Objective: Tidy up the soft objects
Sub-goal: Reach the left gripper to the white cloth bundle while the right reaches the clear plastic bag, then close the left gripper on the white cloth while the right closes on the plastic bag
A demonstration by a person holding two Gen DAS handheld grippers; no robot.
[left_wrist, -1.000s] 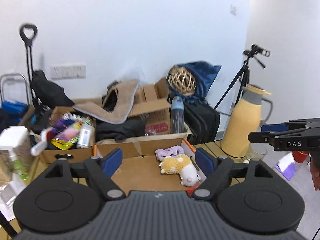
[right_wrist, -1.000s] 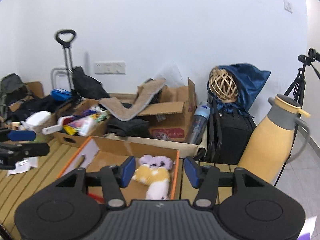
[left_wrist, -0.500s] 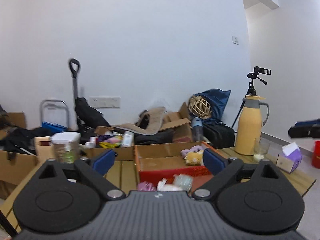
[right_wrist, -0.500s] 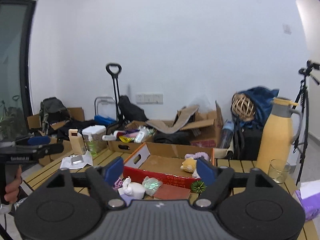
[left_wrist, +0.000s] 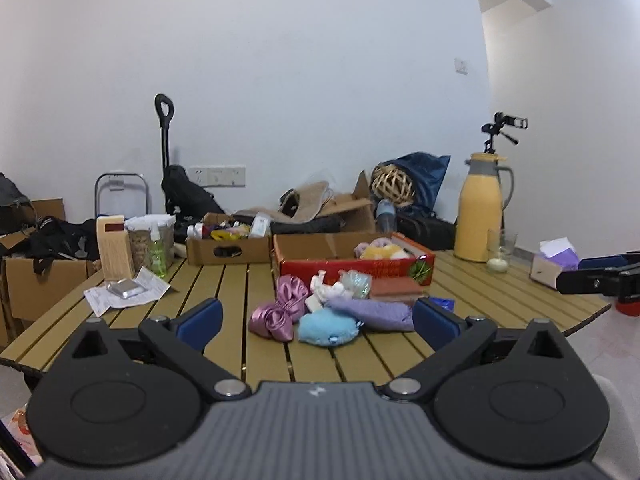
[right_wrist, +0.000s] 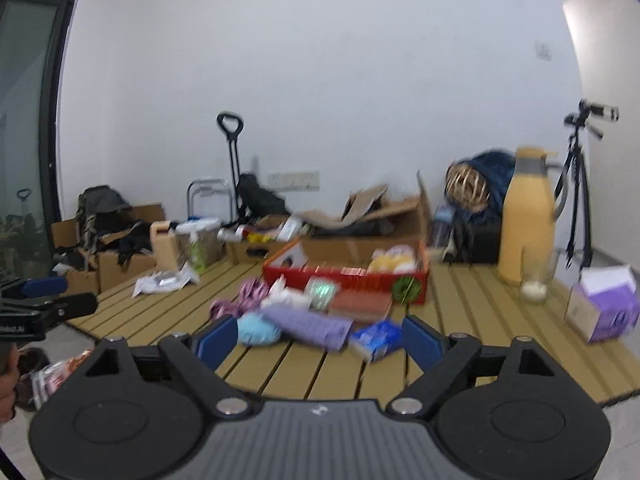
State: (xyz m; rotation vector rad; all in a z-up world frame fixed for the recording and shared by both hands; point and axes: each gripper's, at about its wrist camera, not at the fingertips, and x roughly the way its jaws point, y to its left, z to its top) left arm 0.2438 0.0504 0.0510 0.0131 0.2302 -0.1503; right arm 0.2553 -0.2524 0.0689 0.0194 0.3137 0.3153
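- On the slatted wooden table (left_wrist: 224,280), soft items sit in a loose pile just in front of the red cardboard box (left_wrist: 352,266), near the table's middle.
- Blue plush (left_wrist: 327,326) lies at the near edge of the pile, long axis running left-right; which end is the head, cannot tell.
- Purple pouch (left_wrist: 370,312) lies flat, touching the blue plush; long axis left-right, slightly angled with its right end nearer in the left wrist view.
- Pink satin bundle (left_wrist: 280,308) is left of the blue plush, touching it; lumpy, its length running from far to near-left.
- White plush (left_wrist: 326,288) and a shiny green packet (left_wrist: 356,280) sit behind, against the box front.
- Yellow plush (left_wrist: 382,250) is inside the red box at its right end, with a pale purple item beside it.
- Left gripper (left_wrist: 316,316): jaws opening, spread wide, nothing between the pads, short of the pile.
- Right gripper (right_wrist: 318,338): jaws apart, nothing gripped; view is motion-blurred.
- Blue packet (right_wrist: 376,340) lies at the pile's right edge.
- Yellow thermos (left_wrist: 480,220) stands upright, right of the box, well apart from the pile.
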